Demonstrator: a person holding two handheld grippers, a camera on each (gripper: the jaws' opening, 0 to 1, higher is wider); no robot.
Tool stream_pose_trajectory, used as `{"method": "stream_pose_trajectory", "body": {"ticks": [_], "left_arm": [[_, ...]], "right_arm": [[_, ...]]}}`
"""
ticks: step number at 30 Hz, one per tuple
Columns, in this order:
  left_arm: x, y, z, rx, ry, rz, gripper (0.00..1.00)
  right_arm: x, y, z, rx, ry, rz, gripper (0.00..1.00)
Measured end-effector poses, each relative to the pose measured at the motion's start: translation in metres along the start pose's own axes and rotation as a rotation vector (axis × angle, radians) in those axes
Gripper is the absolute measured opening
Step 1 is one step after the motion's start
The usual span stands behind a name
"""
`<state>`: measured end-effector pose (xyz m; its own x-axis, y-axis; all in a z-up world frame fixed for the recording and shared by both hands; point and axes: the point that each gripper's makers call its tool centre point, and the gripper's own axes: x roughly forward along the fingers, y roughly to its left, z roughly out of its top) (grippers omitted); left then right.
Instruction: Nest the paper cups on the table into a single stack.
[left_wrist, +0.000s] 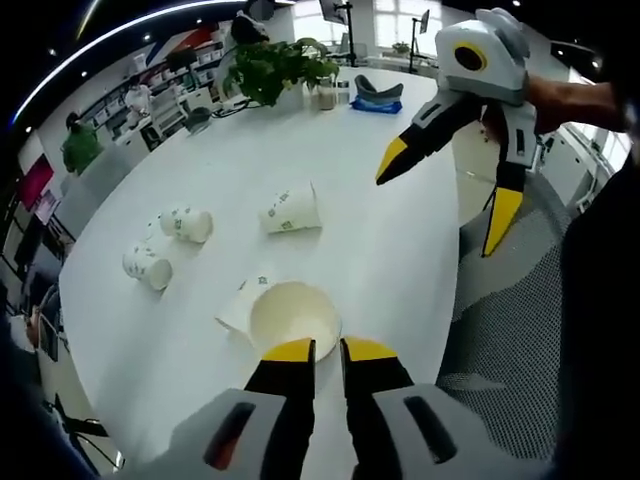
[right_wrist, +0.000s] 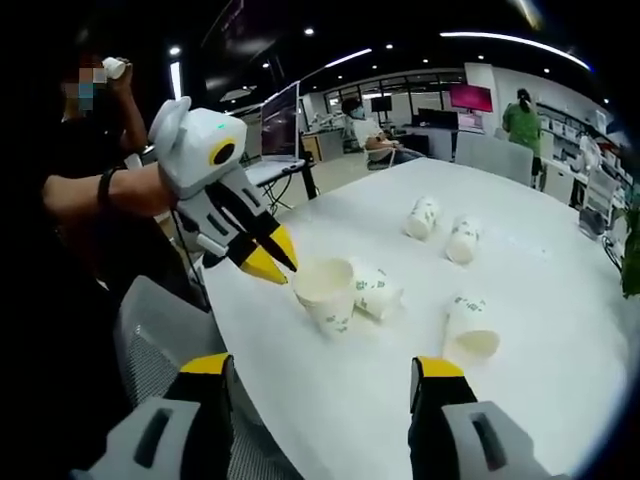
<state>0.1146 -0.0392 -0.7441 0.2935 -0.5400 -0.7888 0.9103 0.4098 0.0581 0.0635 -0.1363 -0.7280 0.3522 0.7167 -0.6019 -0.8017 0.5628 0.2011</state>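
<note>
Left gripper view, potted plant (left_wrist: 277, 68), blue tray (left_wrist: 377, 104)

Five paper cups sit on the white table (left_wrist: 370, 250): one upright cup (left_wrist: 293, 318), one lying cup (left_wrist: 238, 305) touching it, a third cup (left_wrist: 290, 210) on its side farther off, and a pair on their sides, the fourth cup (left_wrist: 187, 223) and fifth cup (left_wrist: 147, 267). One potted plant (left_wrist: 275, 65) stands at the far end. Two grippers show, the left gripper (left_wrist: 327, 350) and the right gripper (right_wrist: 325, 372).
</note>
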Motion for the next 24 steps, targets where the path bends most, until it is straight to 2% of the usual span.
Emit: {"method": "stream_pose_trajectory", "body": {"ticks": [4,7,9,13,18,22,24], "left_arm": [[-0.004,0.002,0.001,-0.04,-0.036,0.014,0.14],[-0.007,0.007,0.001,-0.108,-0.093,0.021,0.22],[-0.011,0.01,-0.003,-0.165,-0.129,0.032,0.26],[-0.018,0.013,-0.011,-0.223,-0.162,0.058,0.33],[-0.034,0.021,-0.014,-0.333,-0.269,0.087,0.42],[-0.045,0.03,-0.03,-0.399,-0.295,0.134,0.5],[-0.048,0.032,-0.037,-0.414,-0.301,0.143,0.6]], "right_arm": [[0.002,-0.002,-0.003,0.006,0.007,-0.007,0.72],[0.003,-0.005,-0.005,0.017,0.007,-0.015,0.72],[0.004,-0.006,-0.005,0.024,0.008,-0.021,0.72],[0.006,-0.008,-0.006,0.04,0.004,-0.028,0.72],[0.008,-0.024,-0.005,0.058,-0.019,-0.093,0.7],[0.009,-0.035,-0.004,0.096,-0.044,-0.125,0.7],[0.01,-0.04,-0.005,0.102,-0.043,-0.145,0.7]]}}
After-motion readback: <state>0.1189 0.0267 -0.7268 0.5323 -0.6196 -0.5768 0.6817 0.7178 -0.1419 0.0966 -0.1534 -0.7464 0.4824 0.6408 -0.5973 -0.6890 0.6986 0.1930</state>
